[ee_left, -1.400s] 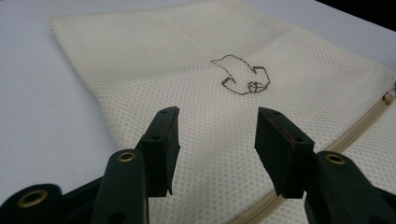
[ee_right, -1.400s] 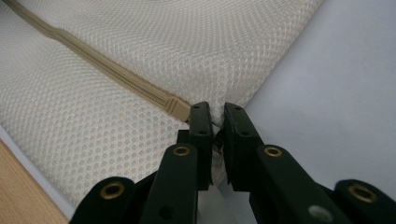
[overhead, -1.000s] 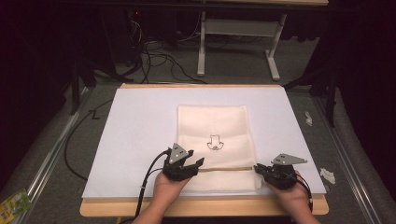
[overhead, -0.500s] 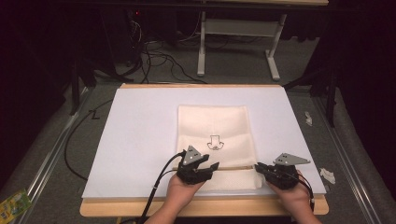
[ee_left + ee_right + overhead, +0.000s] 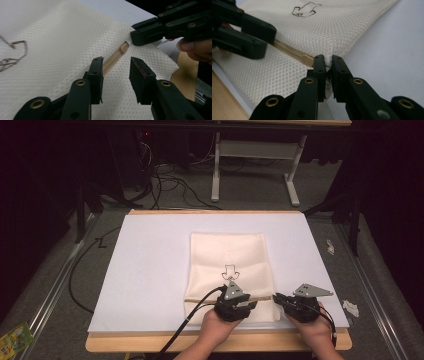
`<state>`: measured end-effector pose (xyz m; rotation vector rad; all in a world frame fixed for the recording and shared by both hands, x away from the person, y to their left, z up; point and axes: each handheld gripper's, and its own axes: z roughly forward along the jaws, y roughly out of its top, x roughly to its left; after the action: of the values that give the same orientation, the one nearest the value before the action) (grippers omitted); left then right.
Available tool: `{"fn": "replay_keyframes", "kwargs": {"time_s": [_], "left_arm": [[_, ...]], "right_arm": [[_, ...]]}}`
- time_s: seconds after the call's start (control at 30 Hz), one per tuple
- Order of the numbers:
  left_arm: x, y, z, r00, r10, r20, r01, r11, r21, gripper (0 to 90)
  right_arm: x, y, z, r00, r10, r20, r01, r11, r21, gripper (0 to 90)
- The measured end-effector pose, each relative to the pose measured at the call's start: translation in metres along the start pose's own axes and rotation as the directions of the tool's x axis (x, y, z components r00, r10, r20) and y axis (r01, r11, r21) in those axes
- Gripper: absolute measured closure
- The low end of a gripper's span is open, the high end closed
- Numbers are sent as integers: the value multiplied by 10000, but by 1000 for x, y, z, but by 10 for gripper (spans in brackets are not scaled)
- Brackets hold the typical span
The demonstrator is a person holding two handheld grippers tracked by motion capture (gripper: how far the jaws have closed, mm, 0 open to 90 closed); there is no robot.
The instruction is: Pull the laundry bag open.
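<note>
Pinching the mesh bag (image 5: 342, 27) corner, right tool (image 5: 328, 65) was clamped; left tool (image 5: 115, 71) gaped over the zipper (image 5: 113, 58), risking snagging mesh.

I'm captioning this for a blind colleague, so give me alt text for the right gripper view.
The right gripper pinches the edge of a cream mesh bag beside the end of its tan zipper, on a white table cover. The left gripper reaches along the zipper from the upper left.
</note>
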<state>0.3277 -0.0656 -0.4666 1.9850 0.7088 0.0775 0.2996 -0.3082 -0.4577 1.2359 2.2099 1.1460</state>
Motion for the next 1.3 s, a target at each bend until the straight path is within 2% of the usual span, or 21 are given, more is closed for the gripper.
{"fn": "replay_keyframes", "kwargs": {"time_s": [0.07, 0.17, 0.23, 0.37, 0.47, 0.6, 0.77, 1.03, 1.1, 1.13, 1.17, 1.23, 1.3], "left_arm": [[-6, 2, 11, 9999, -55, 106, 54, 9999, 88, 665], [-8, 4, 19, 9999, -73, 80, 72, 9999, 140, 682], [-11, 6, 29, 9996, -255, 119, 253, 9996, 129, 711], [-15, 8, 35, 9994, -312, 127, 311, 9995, 28, 750], [-18, 9, 39, 9996, -256, -71, 255, 9996, -73, 799], [-18, 10, 38, 9997, -167, -157, 165, 9998, -121, 867], [-18, 10, 36, 9996, -122, -248, 121, 9999, -43, 873], [-15, 8, 28, 9999, -33, -149, 33, 10000, 52, 874], [-12, 8, 26, 9994, -29, -346, 33, 9999, 104, 875], [-3, 6, 22, 9980, -486, -397, 491, 9987, 108, 875], [1, 4, 19, 9967, -690, -438, 696, 9975, 108, 875], [5, 3, 15, 9959, -750, -500, 757, 9970, 136, 875], [8, 2, 6, 9969, -533, -583, 549, 9981, 267, 875]], "right_arm": [[1, 1, -1, 10000, -92, 16, 92, 9999, -100, 841], [1, 1, -1, 10000, -85, 22, 85, 9999, -74, 842], [1, 1, -1, 10000, -21, -39, 21, 9999, -140, 842], [2, 1, -2, 10000, -15, -74, 14, 9999, -161, 842], [2, 1, -3, 9999, -35, -99, 33, 9997, -225, 842], [2, 1, -3, 9999, -14, -100, 11, 9997, -255, 842], [4, 2, -3, 9999, -71, -103, 69, 9997, -246, 842], [7, 3, -3, 9995, -204, -226, 199, 9996, -205, 843], [9, 4, -3, 9996, -189, -206, 186, 9997, -164, 846], [7, 4, -4, 9999, -123, 13, 123, 9996, -248, 847], [4, 3, -6, 10000, 22, 62, -20, 9995, -300, 848], [1, 2, -7, 9999, 148, 87, -145, 9993, -336, 848], [-5, 0, -10, 9995, 321, 30, -320, 9987, -388, 847]]}}
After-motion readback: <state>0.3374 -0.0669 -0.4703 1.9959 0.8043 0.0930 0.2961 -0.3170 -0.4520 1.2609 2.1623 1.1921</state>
